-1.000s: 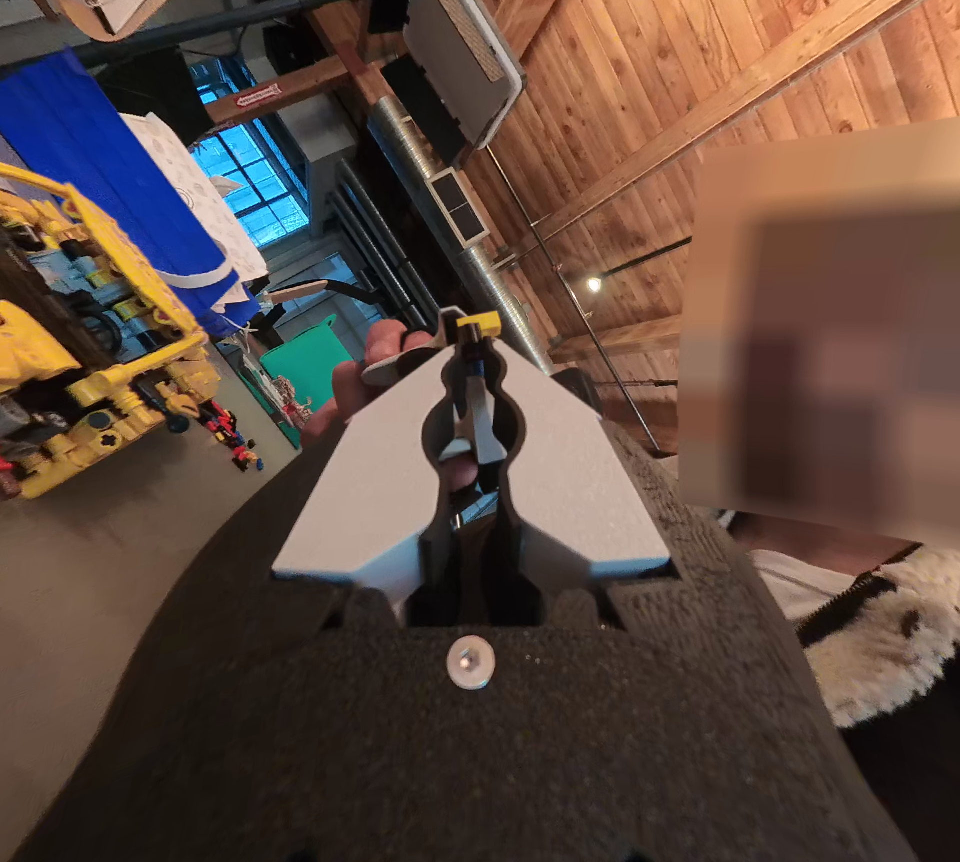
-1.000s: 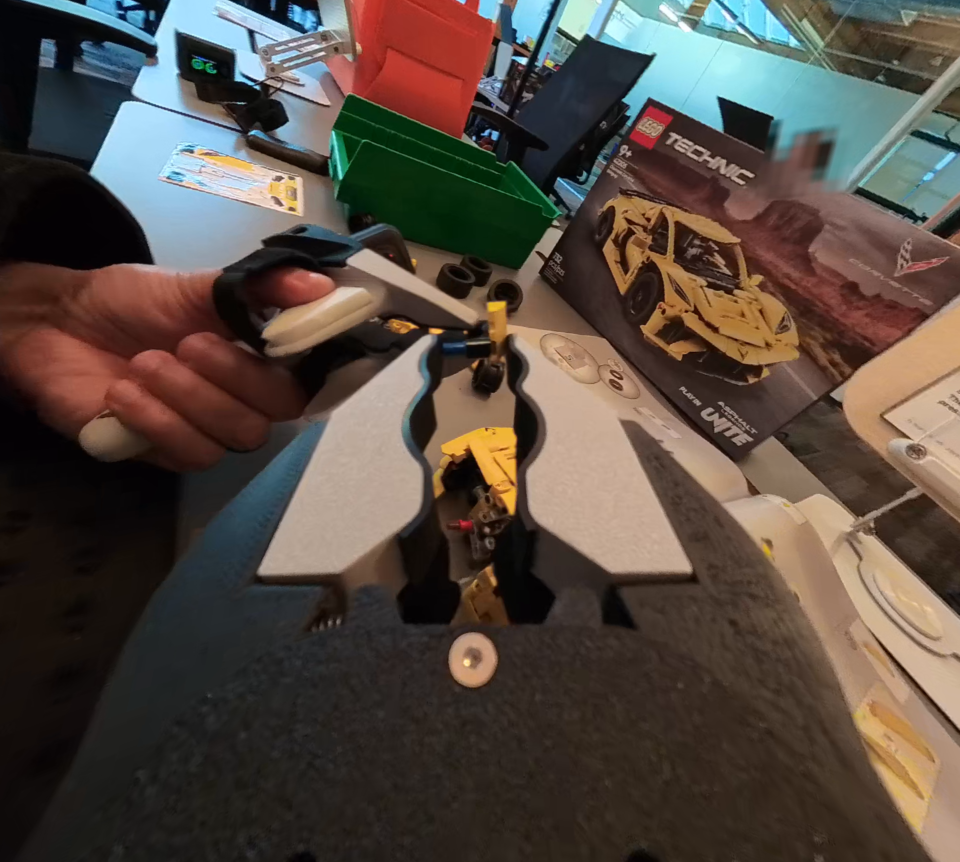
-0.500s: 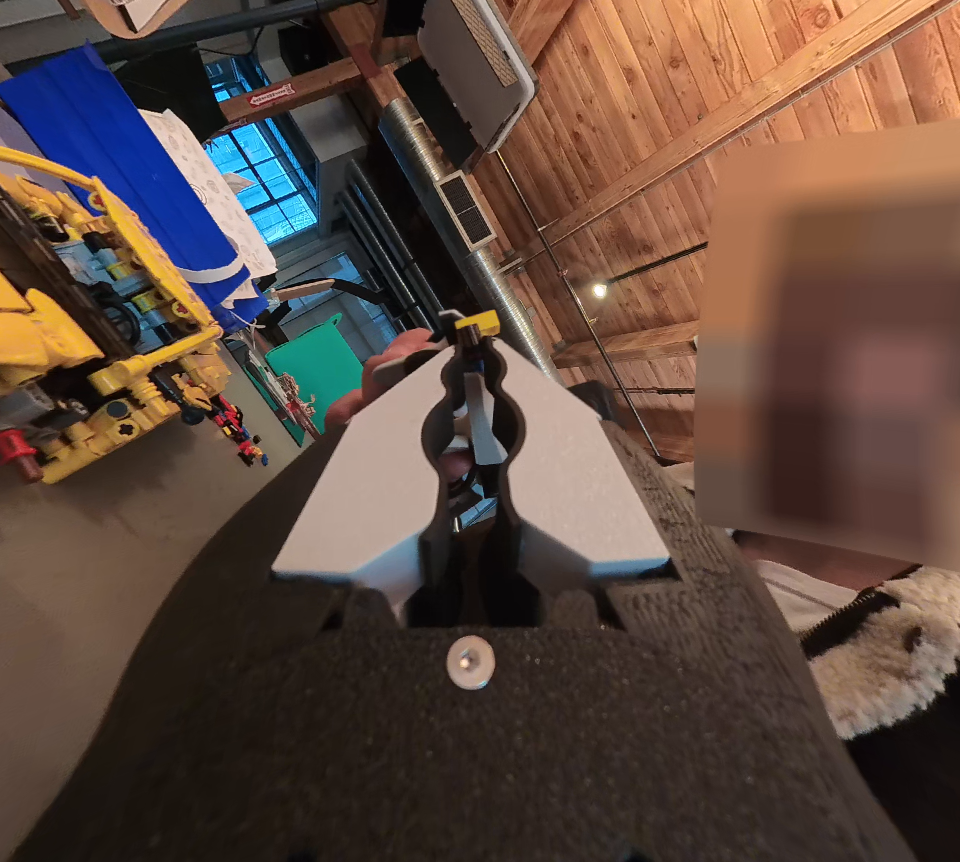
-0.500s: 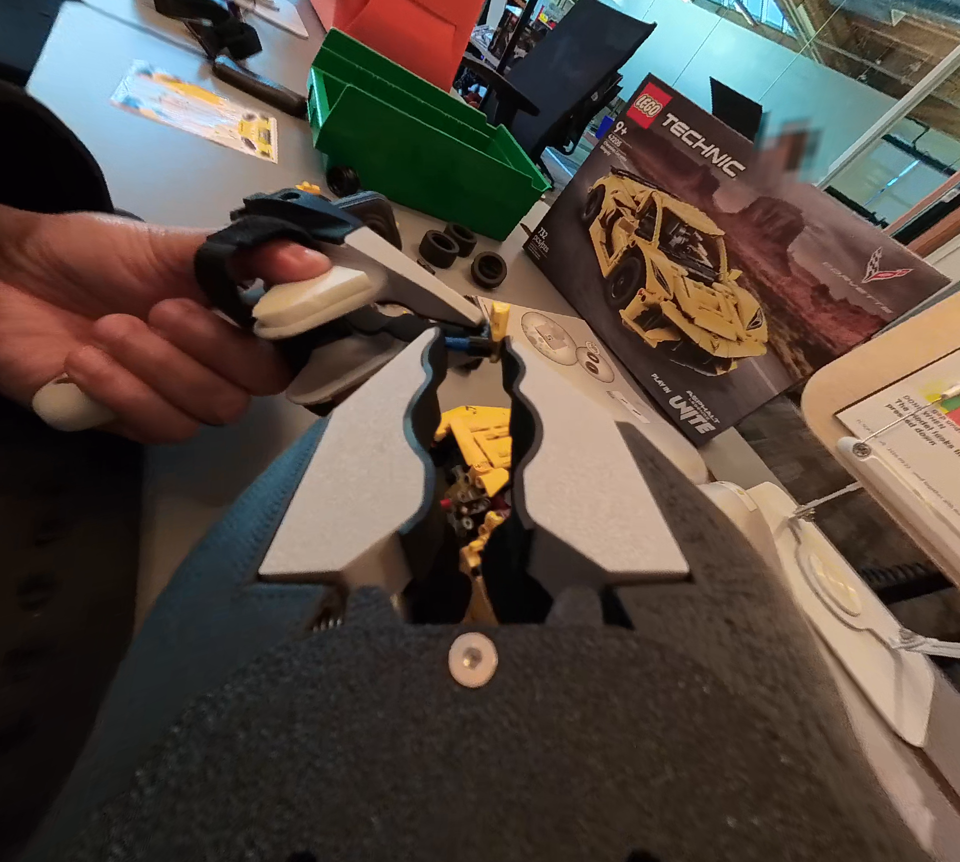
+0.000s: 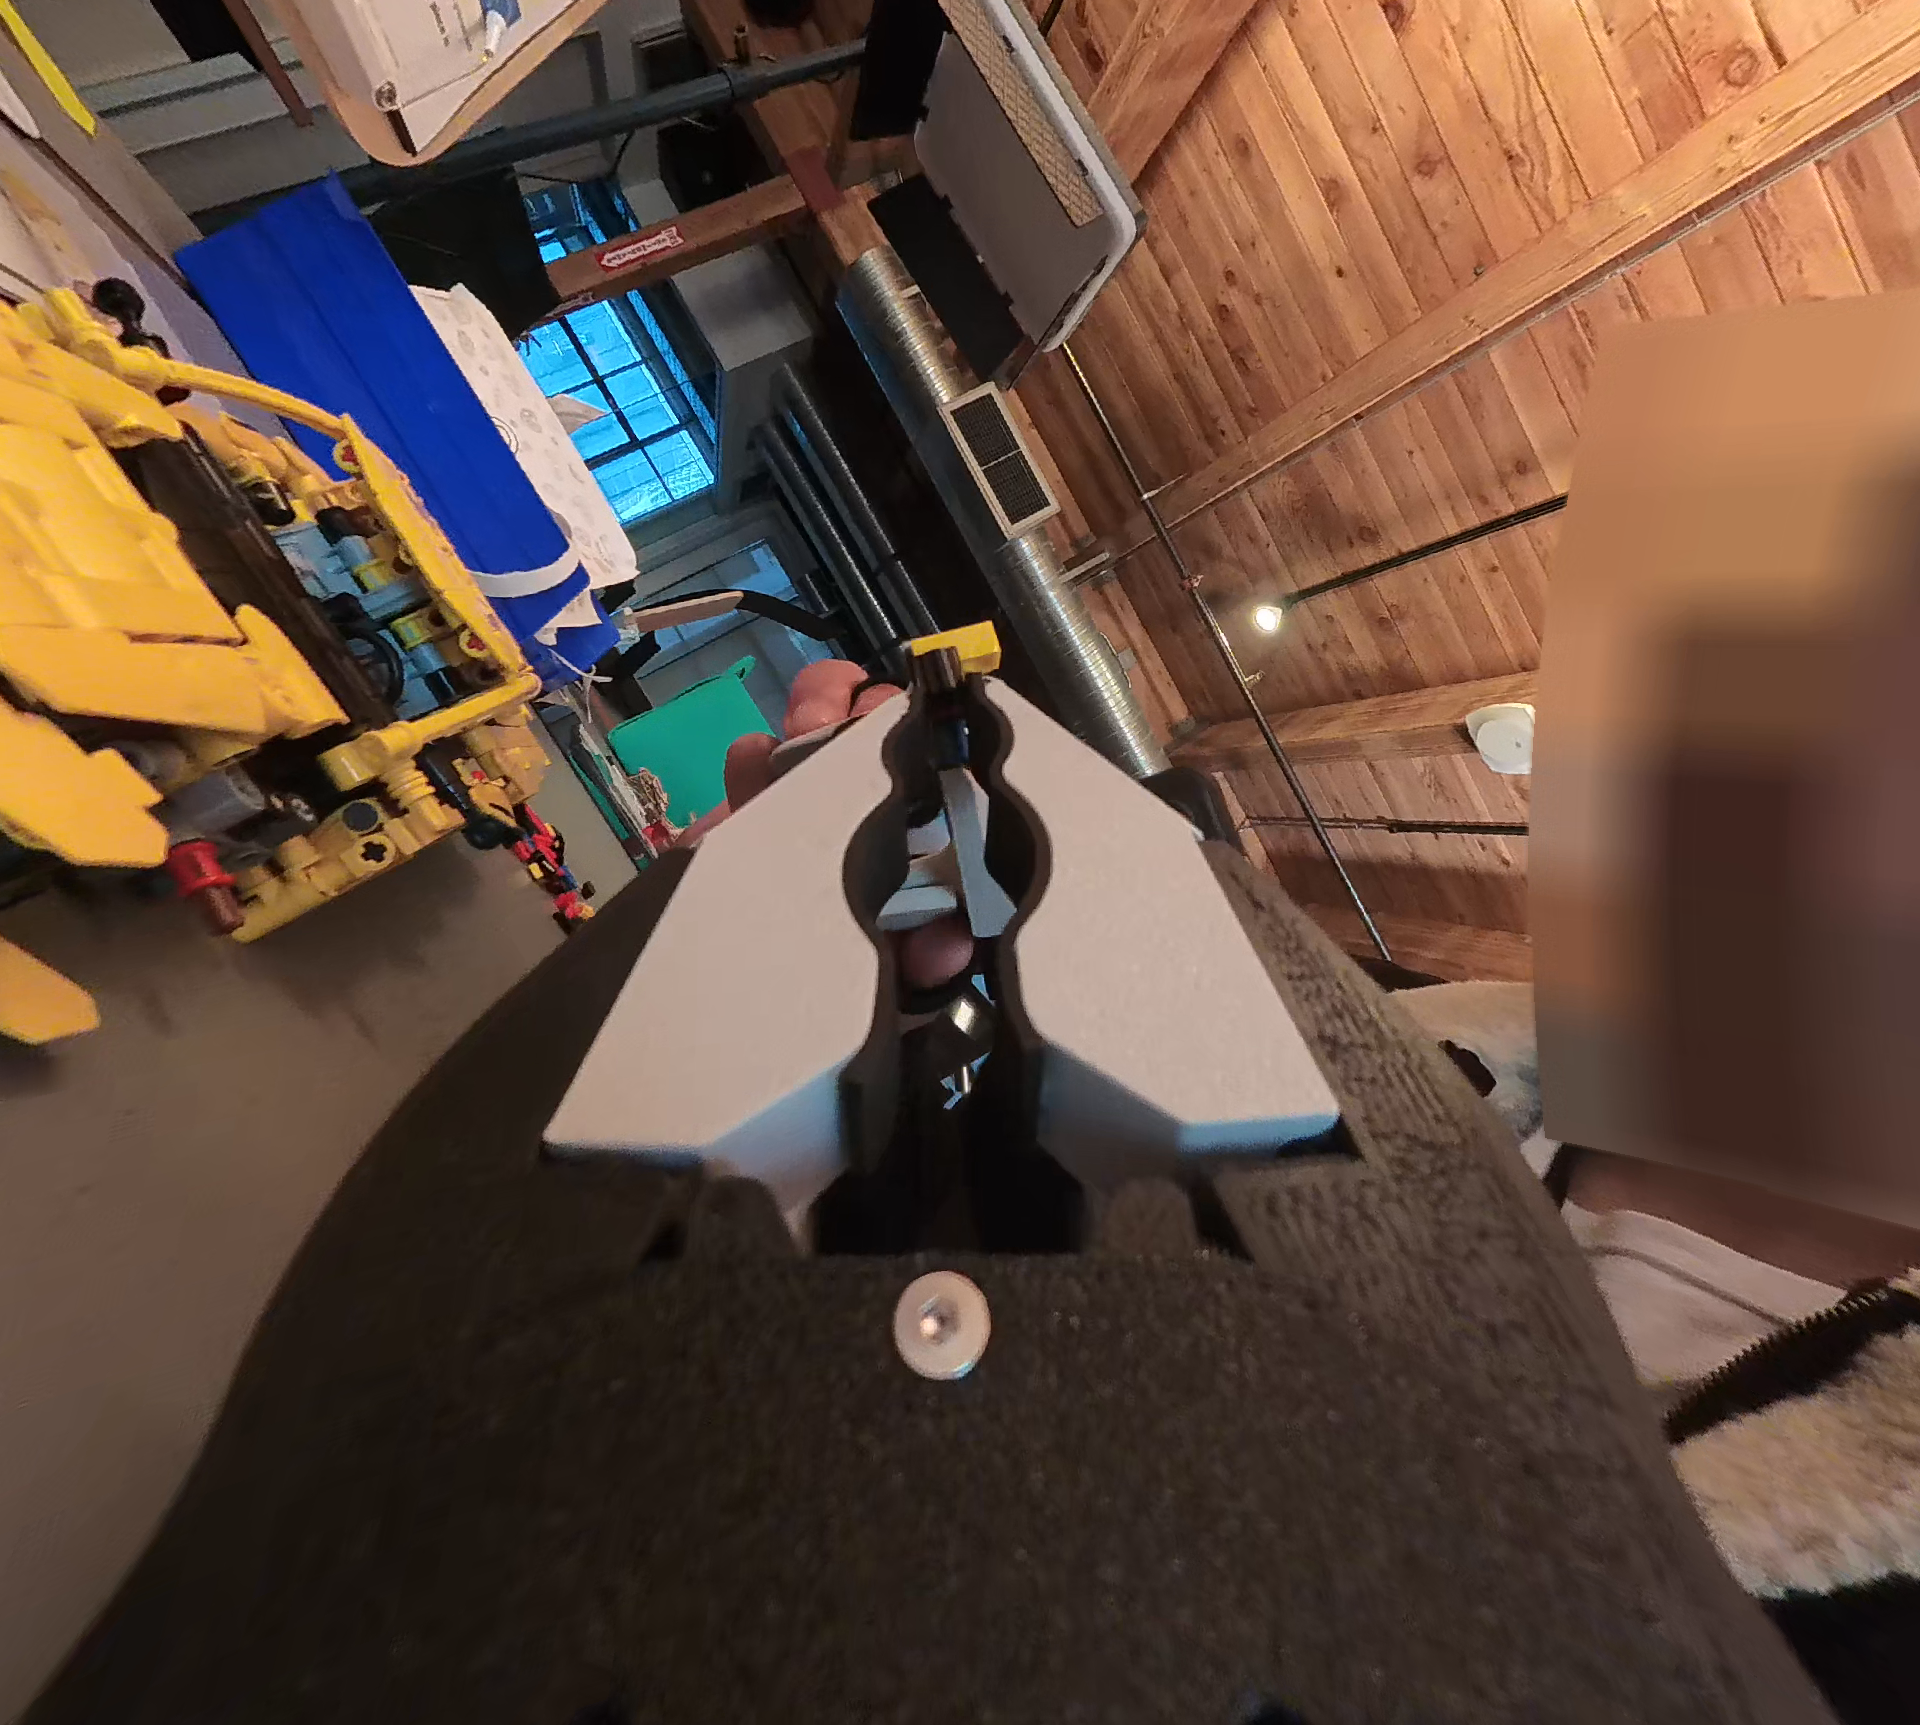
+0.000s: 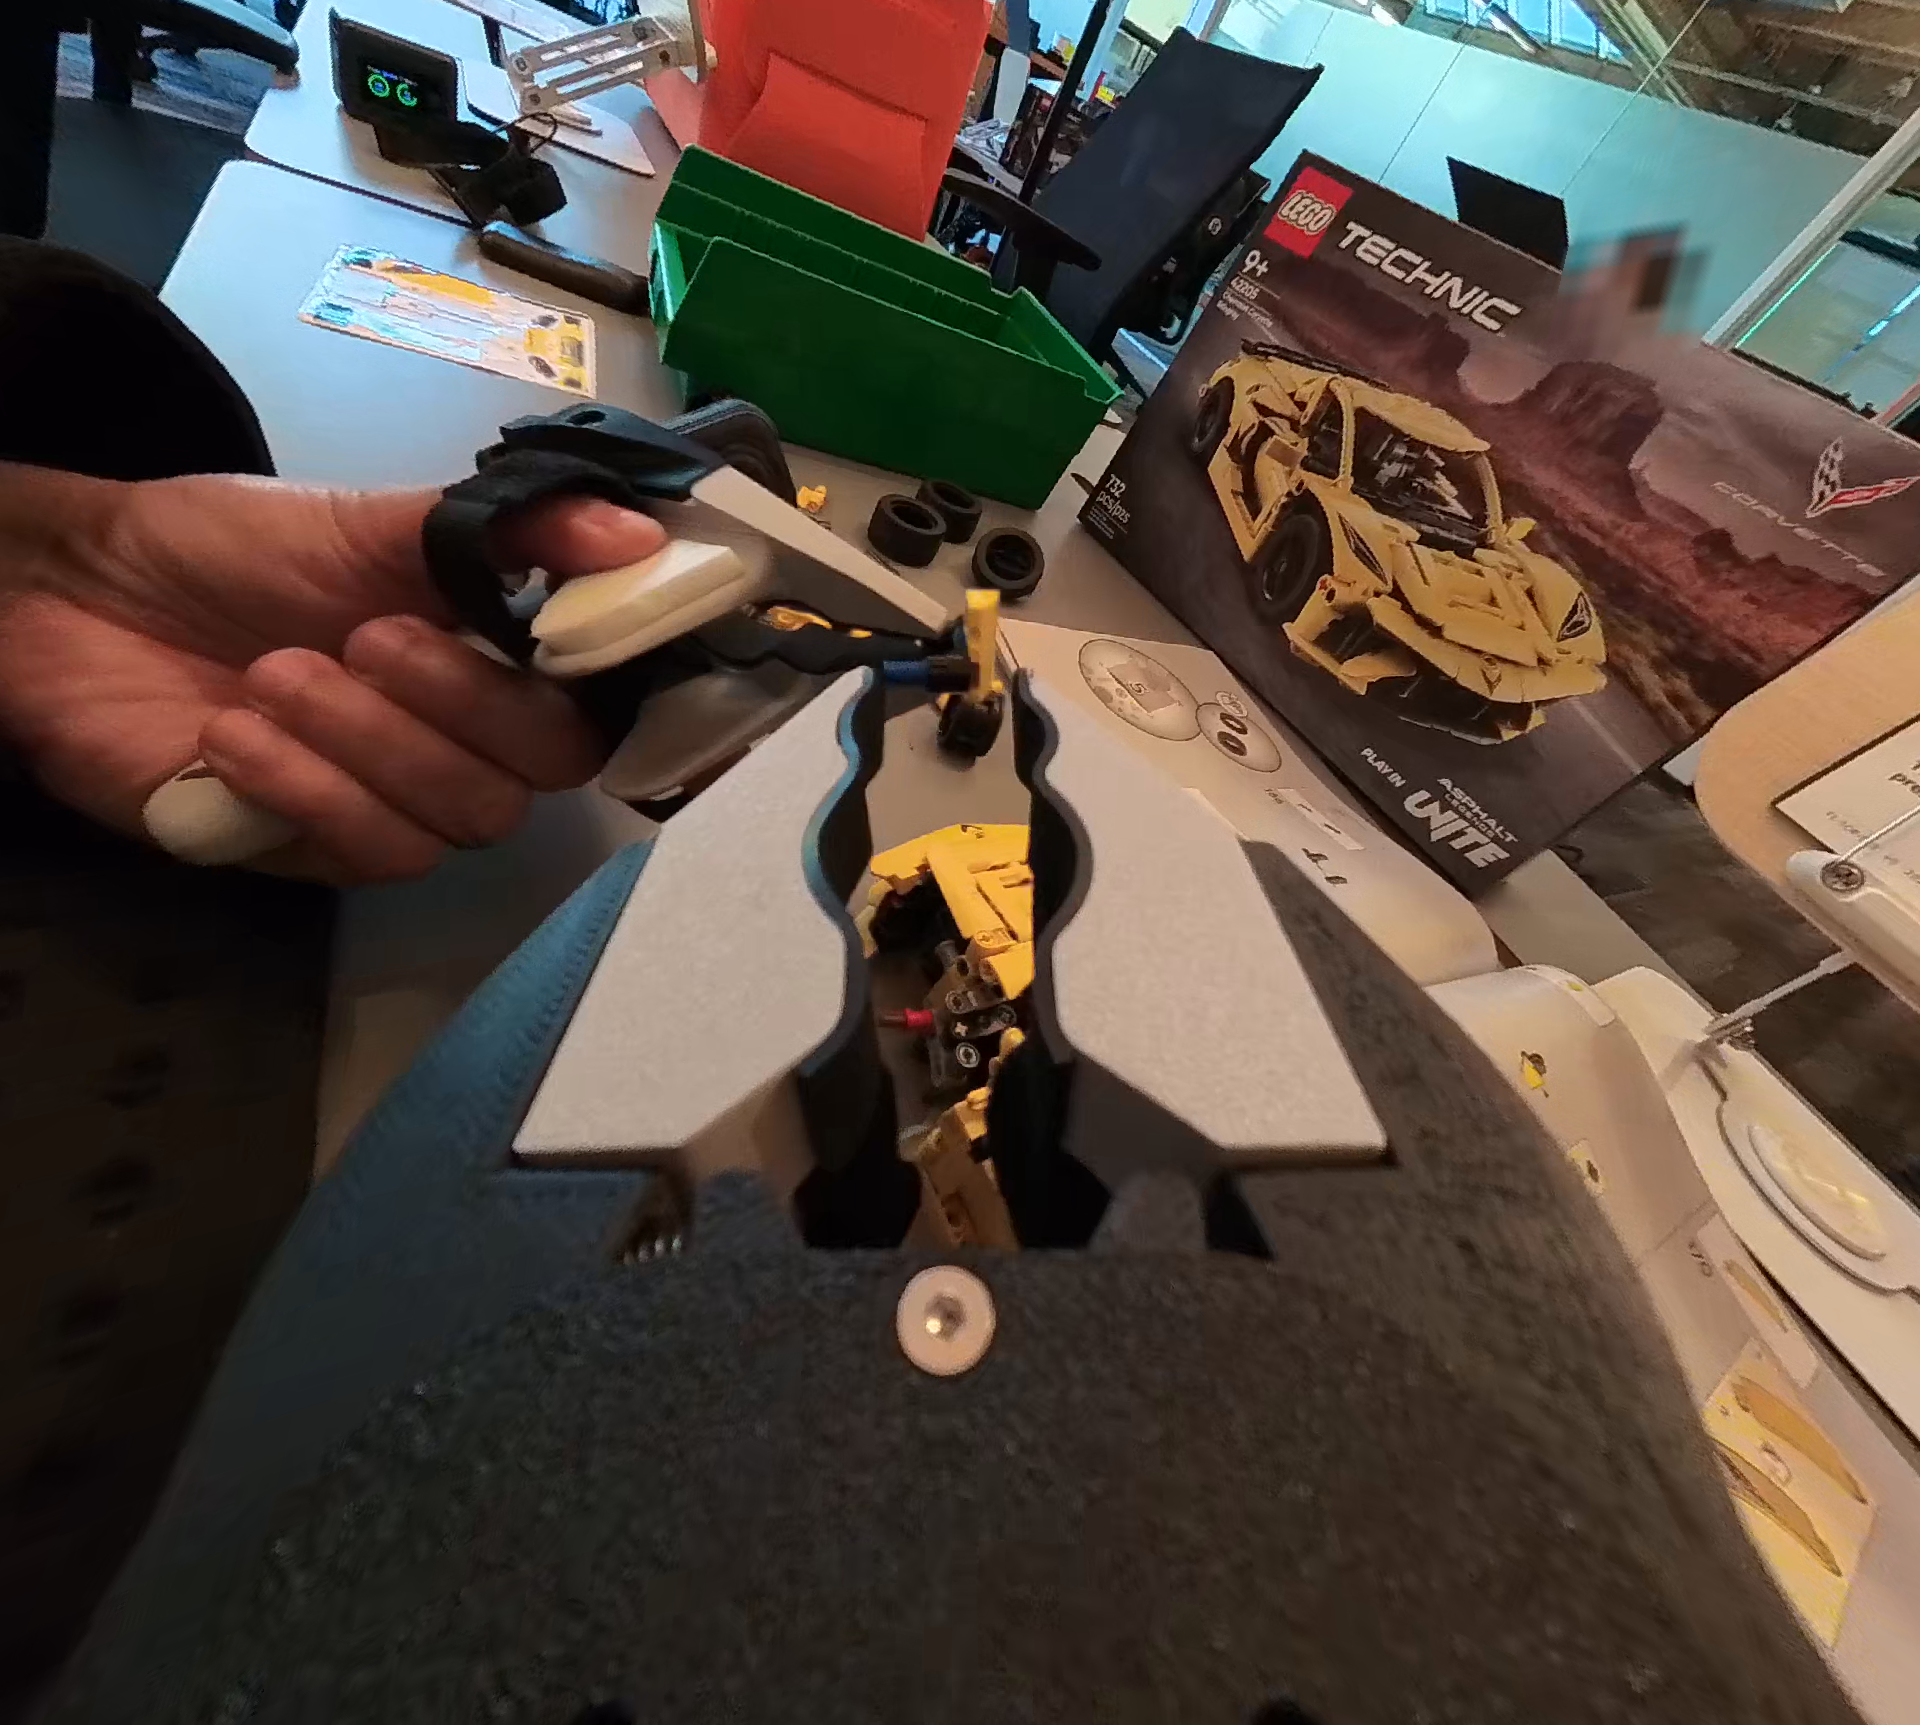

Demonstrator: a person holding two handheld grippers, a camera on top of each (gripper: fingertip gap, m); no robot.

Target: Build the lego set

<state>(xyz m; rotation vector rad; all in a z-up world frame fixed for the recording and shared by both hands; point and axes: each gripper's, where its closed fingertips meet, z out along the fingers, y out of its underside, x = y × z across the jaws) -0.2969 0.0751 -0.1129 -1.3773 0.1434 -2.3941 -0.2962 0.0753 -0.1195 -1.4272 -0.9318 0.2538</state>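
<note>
Grey bench (image 6: pixel 416 418) in an open office, green bin (image 6: pixel 873 345) and set box (image 6: pixel 1507 512) at back. Left tongs (image 5: pixel 948 688) pinched on a small yellow-and-black piece (image 5: pixel 951 647), held aloft — right tongs (image 6: pixel 945 688) narrow, flanking the same piece (image 6: pixel 977 667), grip unclear. Yellow car model (image 6: pixel 966 927) sits on the bench below — three loose tyres (image 6: pixel 940 522) beyond.

Green bin (image 6: pixel 883 345) before red bag (image 6: pixel 831 65); small screen device (image 6: pixel 390 75) farther back.

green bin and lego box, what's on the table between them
In the right wrist view, three loose black tyres lie on the grey table between the green bin and the lego box.
</note>
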